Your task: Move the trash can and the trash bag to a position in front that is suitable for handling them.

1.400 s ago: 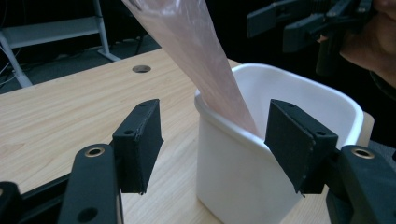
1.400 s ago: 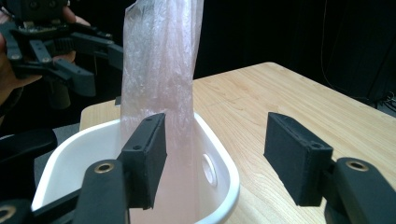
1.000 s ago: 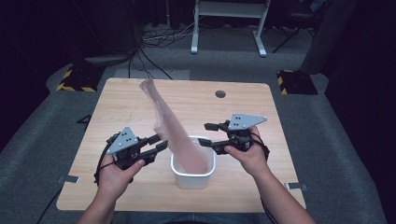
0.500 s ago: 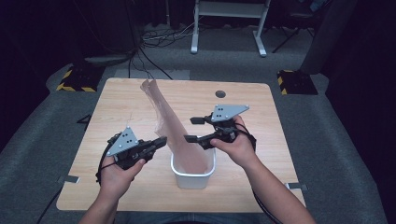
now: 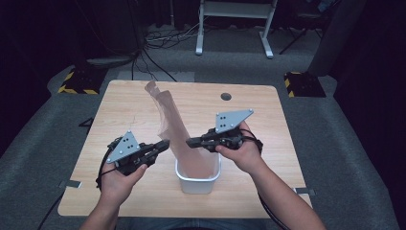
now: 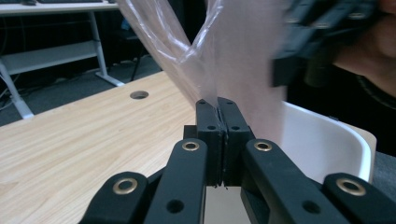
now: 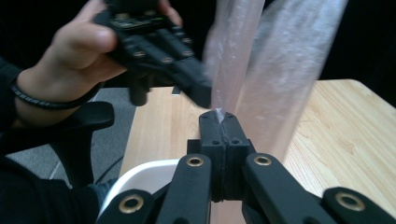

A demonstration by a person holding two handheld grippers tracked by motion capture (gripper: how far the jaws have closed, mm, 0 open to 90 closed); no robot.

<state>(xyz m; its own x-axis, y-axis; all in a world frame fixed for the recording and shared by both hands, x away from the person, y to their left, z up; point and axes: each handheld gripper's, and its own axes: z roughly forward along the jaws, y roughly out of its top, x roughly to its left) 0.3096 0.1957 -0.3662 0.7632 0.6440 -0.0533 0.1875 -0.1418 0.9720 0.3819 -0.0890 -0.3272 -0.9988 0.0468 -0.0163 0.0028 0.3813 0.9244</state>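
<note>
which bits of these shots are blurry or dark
High view: table evenly lit, the room beyond it near black. Left gripper view: the other tool at upper right is smeared, while the shut jaws pinching the clear plastic bag stay sharp. Right gripper view: the bag looks streaked and soft, the hand slightly blurred, the background dark.

The pale wooden counter point(image 5: 119, 120) has a round dark cable hole point(image 5: 226, 97) near its far edge. On the grey carpet point(image 5: 335, 143) beyond — two yellow-and-black striped blocks, left point(image 5: 76, 82) and right point(image 5: 301, 82) — stand the white legs of another desk point(image 5: 234, 28), with black cables point(image 5: 158, 40) trailing beside them.
</note>
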